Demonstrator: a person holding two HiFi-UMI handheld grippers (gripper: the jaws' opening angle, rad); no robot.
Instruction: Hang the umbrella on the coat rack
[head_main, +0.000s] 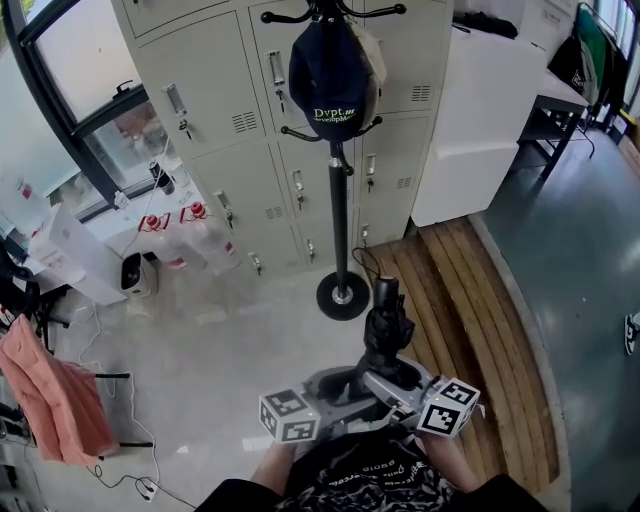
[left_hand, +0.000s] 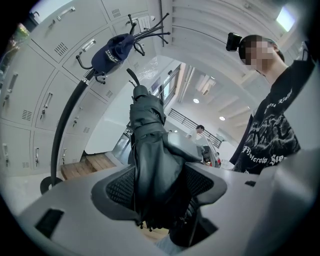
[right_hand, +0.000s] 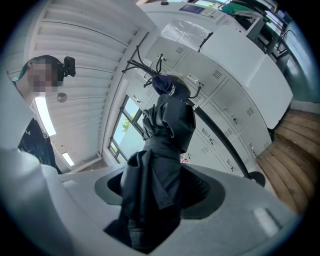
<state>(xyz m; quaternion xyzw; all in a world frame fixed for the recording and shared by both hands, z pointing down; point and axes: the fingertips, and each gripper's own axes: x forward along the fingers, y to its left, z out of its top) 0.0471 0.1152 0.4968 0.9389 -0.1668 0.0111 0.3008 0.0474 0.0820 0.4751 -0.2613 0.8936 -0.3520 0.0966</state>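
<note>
Head view shows both hands low in front of the person's body, side by side. The left gripper (head_main: 330, 395) and right gripper (head_main: 410, 392) are angled in toward each other and roughly level, their marker cubes turned outward. Between them they carry the folded black umbrella (head_main: 385, 330), whose free end points ahead toward the foot of the rack (head_main: 340, 210) and stops short of its round base. In the left gripper view the jaws are clamped on the umbrella's bunched fabric, which fills the gap and presses on both ribbed pads (left_hand: 117, 187). A thin curved loop shows at the umbrella's far tip. The right gripper view shows the same grip from the other side: the jaws are closed on loose folds of cloth that spill over the pads. The rack stands on the pale floor (head_main: 200, 340) in front of grey lockers (head_main: 200, 100). A dark cap (head_main: 333, 80) hangs on one of its upper hooks, and other hooks around it are free. A wooden step (head_main: 470, 320) lies just right of the rack's base, beside the umbrella.
</note>
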